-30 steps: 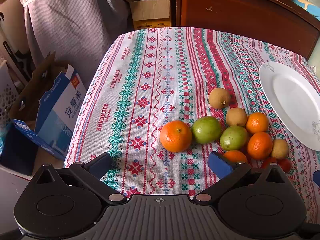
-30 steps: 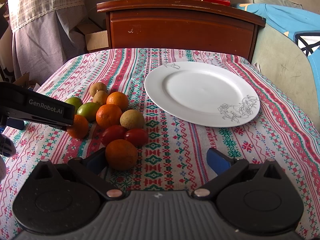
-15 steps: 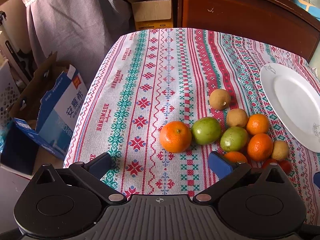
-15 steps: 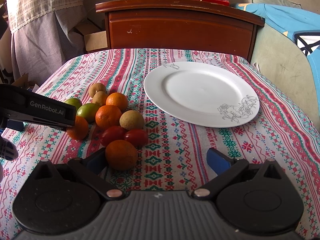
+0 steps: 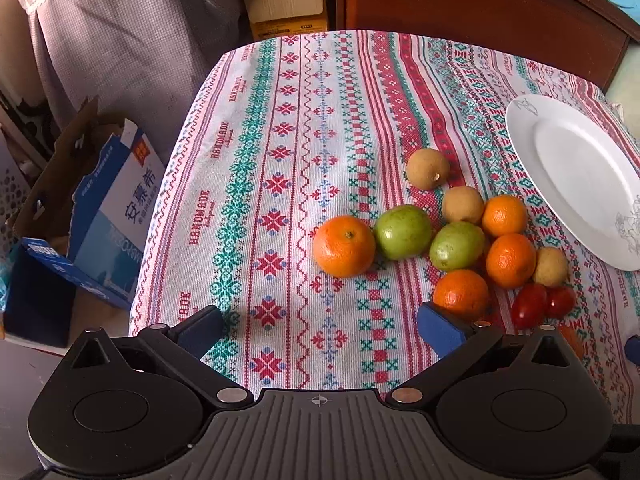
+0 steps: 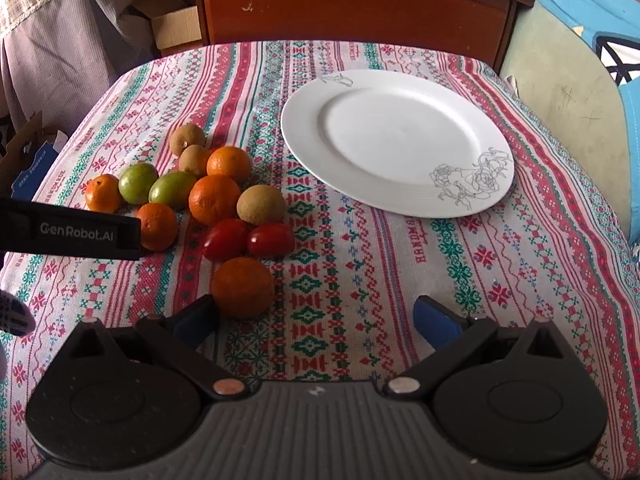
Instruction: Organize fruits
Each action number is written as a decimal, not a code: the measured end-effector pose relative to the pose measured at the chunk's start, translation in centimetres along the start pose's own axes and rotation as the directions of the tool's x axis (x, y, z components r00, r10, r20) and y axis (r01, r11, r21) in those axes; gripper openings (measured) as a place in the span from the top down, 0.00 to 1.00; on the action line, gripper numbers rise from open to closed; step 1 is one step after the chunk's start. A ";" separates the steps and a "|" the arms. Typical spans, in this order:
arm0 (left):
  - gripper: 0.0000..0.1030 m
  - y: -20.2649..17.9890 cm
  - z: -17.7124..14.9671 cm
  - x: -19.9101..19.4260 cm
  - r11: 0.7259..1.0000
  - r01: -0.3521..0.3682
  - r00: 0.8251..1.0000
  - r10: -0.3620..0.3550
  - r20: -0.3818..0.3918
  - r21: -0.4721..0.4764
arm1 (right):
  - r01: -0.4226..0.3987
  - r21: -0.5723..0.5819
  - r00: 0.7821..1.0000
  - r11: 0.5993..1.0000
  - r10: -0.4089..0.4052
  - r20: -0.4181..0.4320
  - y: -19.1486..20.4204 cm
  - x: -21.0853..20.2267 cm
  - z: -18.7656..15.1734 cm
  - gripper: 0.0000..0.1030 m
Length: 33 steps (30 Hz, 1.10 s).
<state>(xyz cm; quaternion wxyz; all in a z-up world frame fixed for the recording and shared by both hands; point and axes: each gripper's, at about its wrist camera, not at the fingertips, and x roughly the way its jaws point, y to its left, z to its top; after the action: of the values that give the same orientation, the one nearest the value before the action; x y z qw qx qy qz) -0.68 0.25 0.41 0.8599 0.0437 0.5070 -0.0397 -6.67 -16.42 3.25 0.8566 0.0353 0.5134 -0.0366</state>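
On the patterned tablecloth (image 6: 360,264), the left gripper (image 5: 320,330) hangs with its jaws spread wide, holding nothing, just near of the leftmost orange (image 5: 344,246). The fruits (image 6: 216,200) cluster left of centre. The right gripper (image 6: 316,322), likewise spread and holding nothing, has the nearest orange (image 6: 242,286) beside its left finger. The white plate (image 6: 396,140) lies far right.
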 end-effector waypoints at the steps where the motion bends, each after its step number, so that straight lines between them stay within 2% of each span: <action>1: 0.00 0.1 0.0 0.0 1.000 0.003 1.000 -0.003 -0.006 0.006 | -0.006 -0.008 1.000 1.000 0.006 -0.027 0.0 0.1 0.3 0.01; 6: 0.00 0.2 0.2 -0.1 0.999 0.019 0.998 -0.017 -0.053 0.041 | -0.052 -0.072 0.991 0.996 0.043 -0.124 -0.2 0.4 1.2 0.01; 9: 0.00 0.2 0.1 -0.2 0.999 0.021 0.998 -0.018 -0.064 0.044 | -0.051 -0.067 0.993 0.996 0.043 -0.112 -0.3 0.3 1.1 0.01; 20: 0.00 0.5 -1.7 -1.1 0.999 0.030 0.999 -0.029 -0.020 0.028 | -0.006 -0.012 0.998 1.000 0.005 -0.061 0.0 0.5 0.8 0.01; 27: 0.00 0.4 -1.5 -1.1 1.000 0.016 0.999 -0.016 -0.051 0.001 | 0.003 0.000 0.996 1.000 -0.003 -0.093 -0.1 0.5 1.0 0.01; 33: 0.00 0.4 -1.6 -1.3 1.000 0.012 0.998 -0.012 -0.059 -0.013 | 0.035 -0.021 0.995 0.999 -0.036 -0.089 0.2 0.4 1.1 0.01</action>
<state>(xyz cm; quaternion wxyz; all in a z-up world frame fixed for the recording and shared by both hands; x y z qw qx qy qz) -2.63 0.86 0.78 0.8447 0.0365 0.5325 -0.0405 -5.50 -16.31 3.46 0.8323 0.0194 0.5522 -0.0451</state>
